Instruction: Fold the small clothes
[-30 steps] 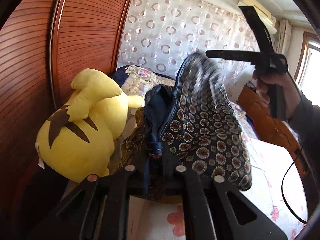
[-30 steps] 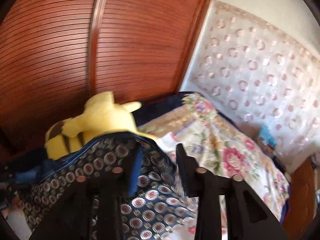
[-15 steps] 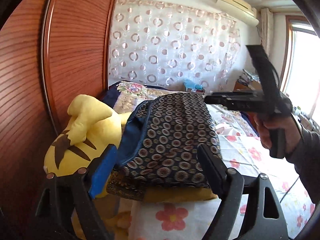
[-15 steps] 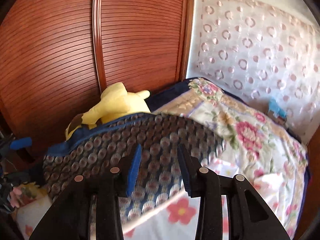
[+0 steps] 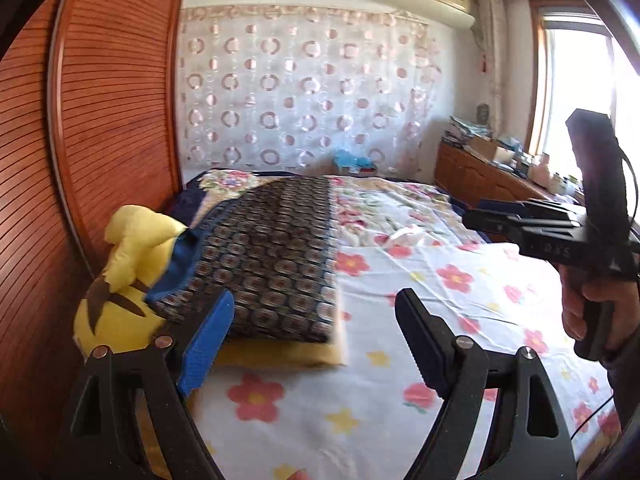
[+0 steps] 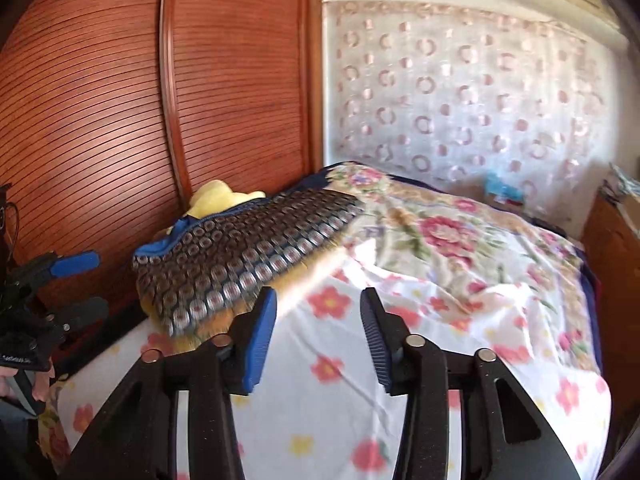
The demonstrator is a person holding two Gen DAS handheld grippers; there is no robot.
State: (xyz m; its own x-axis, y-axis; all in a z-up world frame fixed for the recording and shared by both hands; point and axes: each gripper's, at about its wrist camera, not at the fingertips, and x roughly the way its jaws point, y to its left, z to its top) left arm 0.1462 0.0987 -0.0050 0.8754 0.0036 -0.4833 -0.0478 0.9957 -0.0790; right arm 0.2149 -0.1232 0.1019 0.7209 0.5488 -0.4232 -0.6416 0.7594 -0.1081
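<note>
The left gripper [image 5: 314, 338] stands wide open with nothing between its two black fingers, one of which carries a blue ribbed pad [image 5: 206, 344]; the right gripper [image 6: 318, 338] is less widely parted, its jaws opening, and it too holds nothing, only the flowered sheet showing in the gap. One garment is in view: a folded dark-blue cloth with a pattern of small brown-and-cream circles and a plain blue edge [image 5: 272, 248]. It lies flat on the bed just beyond and to the left of both sets of jaws, clear of all four fingers, its near corner close to the left gripper's blue pad in the left wrist view. Beneath it a yellow folded layer [image 5: 280, 352] shows along the near edge. One yellow plush toy with brown stripes [image 5: 120, 280] sits against the garment's left side, at the foot of the reddish-brown slatted wooden door [image 5: 80, 140]. The white bedsheet with red and yellow flowers [image 5: 460, 300] covers the bed, and one person's hand [image 5: 592, 304] grips the right gripper's handle at the right of the left wrist view.
</note>
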